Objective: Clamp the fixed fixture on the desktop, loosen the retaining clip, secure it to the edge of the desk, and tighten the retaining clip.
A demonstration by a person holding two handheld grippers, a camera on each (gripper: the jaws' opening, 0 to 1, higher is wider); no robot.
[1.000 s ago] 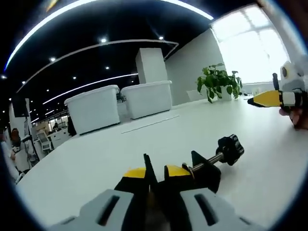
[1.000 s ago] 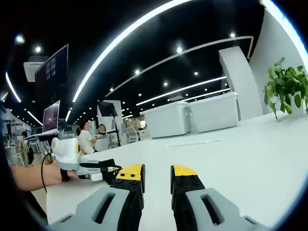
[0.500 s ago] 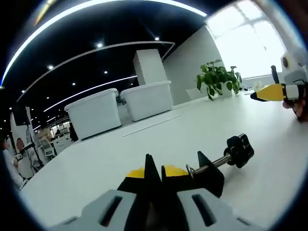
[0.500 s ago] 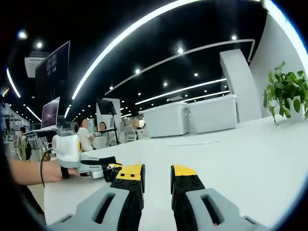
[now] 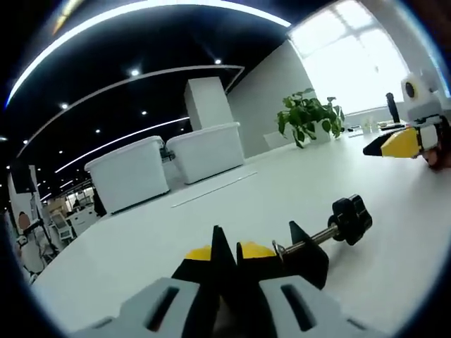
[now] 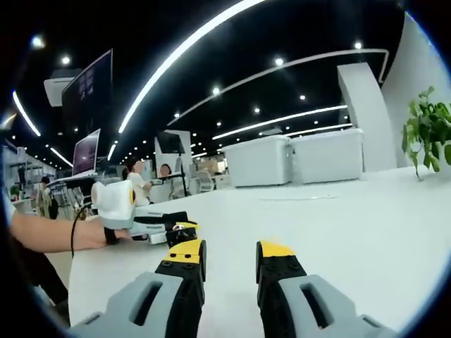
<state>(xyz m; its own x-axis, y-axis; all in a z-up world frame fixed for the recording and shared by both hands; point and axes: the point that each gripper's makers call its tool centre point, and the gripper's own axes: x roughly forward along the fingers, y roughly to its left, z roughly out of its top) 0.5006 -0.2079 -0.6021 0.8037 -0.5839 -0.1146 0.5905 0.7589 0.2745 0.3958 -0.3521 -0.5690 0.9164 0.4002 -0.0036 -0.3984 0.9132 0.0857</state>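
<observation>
A black C-clamp fixture (image 5: 306,246) lies on the white desk (image 5: 232,211), its screw ending in a black knob (image 5: 351,219) to the right. My left gripper (image 5: 225,255) is shut on the clamp's black frame, whose edge stands up between the yellow tips. In the right gripper view, my right gripper (image 6: 231,253) hangs open over the desk with nothing between its jaws. The left gripper (image 6: 173,229) shows at the left there, held by a person's hand, with the clamp dark at its tip. The right gripper's yellow tip (image 5: 394,143) enters the left gripper view at the far right.
Two white bins (image 5: 176,158) stand at the desk's far side, with a potted plant (image 5: 306,120) by the bright window. A white strip (image 5: 215,190) lies on the desk before the bins. People sit near monitors (image 6: 144,183) at the left of the right gripper view.
My left gripper closed on the clamp frame and lifted slightly; the jaws' gap is gone. The right gripper view drifted a little, with the left gripper seeming closer.
</observation>
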